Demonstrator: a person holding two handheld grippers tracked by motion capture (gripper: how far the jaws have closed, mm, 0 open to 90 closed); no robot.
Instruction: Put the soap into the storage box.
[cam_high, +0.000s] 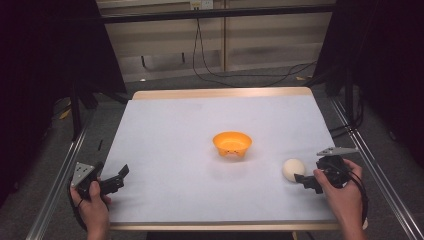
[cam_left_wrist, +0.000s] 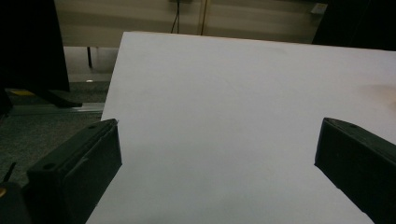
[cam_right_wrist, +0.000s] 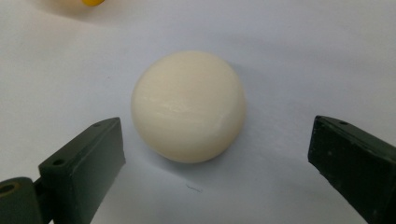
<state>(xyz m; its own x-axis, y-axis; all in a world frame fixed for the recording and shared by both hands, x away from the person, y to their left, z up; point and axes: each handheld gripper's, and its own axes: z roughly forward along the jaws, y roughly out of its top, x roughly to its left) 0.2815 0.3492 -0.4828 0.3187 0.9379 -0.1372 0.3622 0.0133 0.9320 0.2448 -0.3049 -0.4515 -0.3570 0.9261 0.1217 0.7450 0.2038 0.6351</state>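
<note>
A cream round ball-like object (cam_high: 293, 169) lies on the white table top (cam_high: 190, 150) at the right front. My right gripper (cam_high: 305, 181) sits just behind it, open, its jaws pointing at it. In the right gripper view the cream object (cam_right_wrist: 188, 106) lies just ahead of the open right gripper (cam_right_wrist: 215, 156), not touched by either jaw. An orange bowl (cam_high: 232, 144) stands near the table's middle. My left gripper (cam_high: 116, 179) rests at the front left edge, open. In the left gripper view the left gripper (cam_left_wrist: 217, 161) has only bare table between its jaws.
The table's wooden far edge (cam_high: 220, 93) borders a grey floor with black cables (cam_high: 240, 75). Metal rails (cam_high: 55, 190) run along both sides of the table. Dark curtains stand at left and right.
</note>
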